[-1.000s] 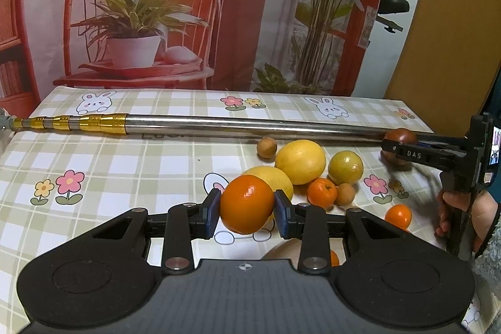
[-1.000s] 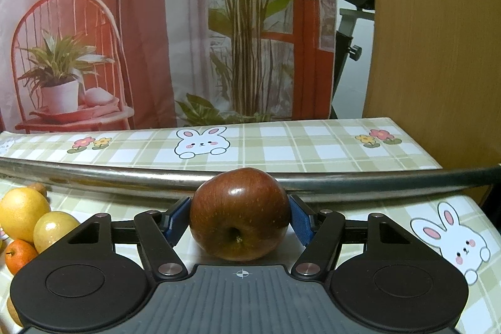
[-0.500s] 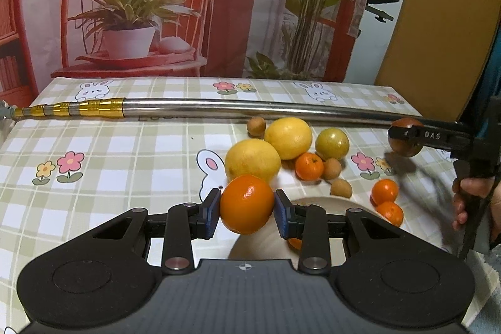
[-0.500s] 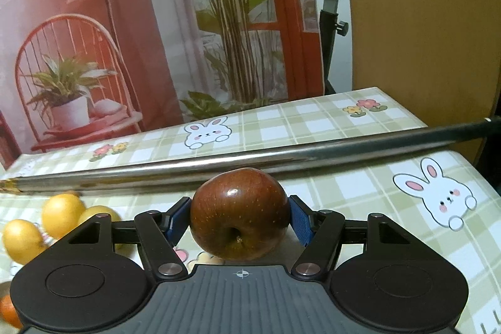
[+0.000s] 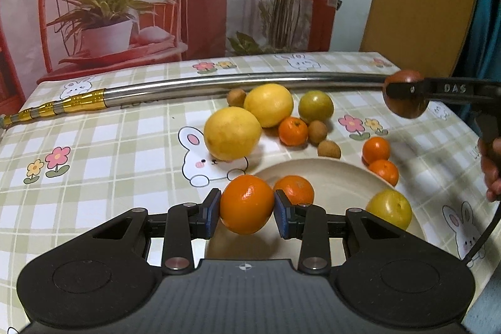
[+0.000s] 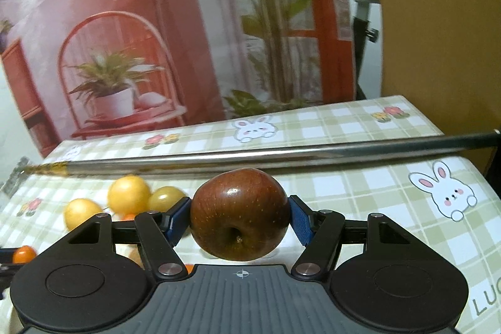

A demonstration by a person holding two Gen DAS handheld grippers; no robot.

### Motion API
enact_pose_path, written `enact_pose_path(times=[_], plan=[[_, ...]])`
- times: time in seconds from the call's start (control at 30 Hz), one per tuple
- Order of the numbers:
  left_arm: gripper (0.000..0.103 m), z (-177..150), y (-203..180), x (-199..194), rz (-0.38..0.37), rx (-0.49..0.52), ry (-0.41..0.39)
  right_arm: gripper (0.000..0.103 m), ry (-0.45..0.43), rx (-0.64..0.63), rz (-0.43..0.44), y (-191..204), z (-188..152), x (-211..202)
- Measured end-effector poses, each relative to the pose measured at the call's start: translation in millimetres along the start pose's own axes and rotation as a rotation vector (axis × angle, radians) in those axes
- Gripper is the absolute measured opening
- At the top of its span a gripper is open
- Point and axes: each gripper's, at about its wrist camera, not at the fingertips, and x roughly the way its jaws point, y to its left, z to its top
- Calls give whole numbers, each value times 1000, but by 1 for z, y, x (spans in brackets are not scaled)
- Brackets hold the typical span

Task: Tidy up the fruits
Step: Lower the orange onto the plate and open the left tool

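Left gripper [image 5: 247, 213]: clenched on an orange [image 5: 246, 204], held off the worktop at the 9 o'clock rim of the plate.
Plate [image 5: 338, 177]: cream, already carrying a smaller orange [image 5: 294, 189] at its 10 o'clock edge and a yellow-green fruit [image 5: 389, 208] at 3 o'clock.
Loose fruit: two lemons [image 5: 233, 133], a green citrus [image 5: 315, 107], small tangerines [image 5: 293, 131] and brown longans [image 5: 328, 149], scattered on the worktop [image 5: 94, 152] from 11 to 2 o'clock of the plate.
Metal pole [image 5: 219, 85]: lying across the worktop beyond the fruit, gold-banded end at 9 o'clock.
Right gripper [image 6: 239, 219]: grasping a dark red apple [image 6: 239, 218], stem hollow toward the camera, held above the worktop at 2 o'clock of the plate, well apart from it.
Step in hand: carrying both picked fruits to the plate; orange nearly over it, apple farther off.
Next move, left: shift toward 3 o'clock over bare plate, lower until the orange rests, then release; avoid knocking the smaller orange just beside.
Next move, right: bring the apple toward 8 o'clock, down into the open middle of the plate.
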Motion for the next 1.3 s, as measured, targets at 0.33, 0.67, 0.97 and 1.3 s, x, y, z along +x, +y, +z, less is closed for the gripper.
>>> enact_pose_path(times=[0.33, 0.67, 0.97, 1.3], plan=[[38, -4, -10, 11, -3, 53, 31, 62, 34, -87, 107, 36, 6, -17], [38, -3, -22, 31, -34, 98, 55, 62, 36, -120, 154, 53, 7, -27], [38, 1, -33, 45, -54, 127, 61, 62, 47, -96, 145, 44, 3, -25], [48, 0, -35, 41, -104, 126, 60, 62, 56, -80, 140, 40, -1, -27]])
